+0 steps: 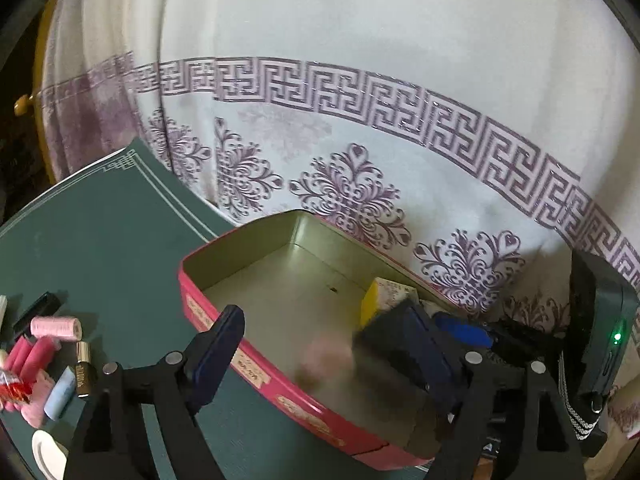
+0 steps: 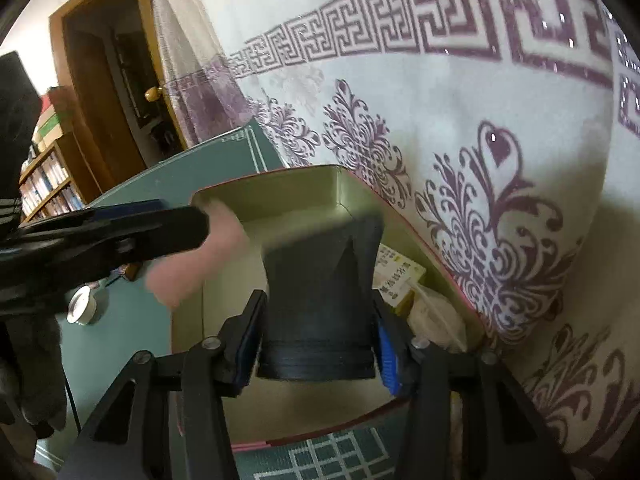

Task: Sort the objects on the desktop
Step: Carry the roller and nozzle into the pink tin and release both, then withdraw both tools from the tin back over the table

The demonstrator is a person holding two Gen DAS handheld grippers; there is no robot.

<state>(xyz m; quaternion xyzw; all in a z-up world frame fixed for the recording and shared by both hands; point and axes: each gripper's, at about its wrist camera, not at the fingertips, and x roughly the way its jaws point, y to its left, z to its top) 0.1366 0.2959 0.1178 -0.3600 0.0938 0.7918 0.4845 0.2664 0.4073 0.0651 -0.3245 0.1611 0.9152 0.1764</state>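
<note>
Jaws of the left gripper [image 1: 324,364] are seen spread wide above the red tin box [image 1: 224,336], nothing pressed between them; a blurred pink thread spool [image 1: 326,358] is seen in mid-air between the fingers, over the box floor. Right gripper [image 2: 318,338] is seen over the same box with a black flared cylinder [image 2: 320,296] between its pads; whether the pads press on it or stand just off it cannot be told. A yellow-and-white carton [image 1: 386,294] lies in the box's far right corner, and white packaging [image 2: 436,312] is seen beside it. Left of the box, on the green mat [image 1: 100,240], pink spools [image 1: 56,328], a light blue spool [image 1: 60,394] and a small gold-capped bottle [image 1: 83,368] are grouped. Behind the box hangs a white curtain with purple pattern [image 1: 360,120].
</note>
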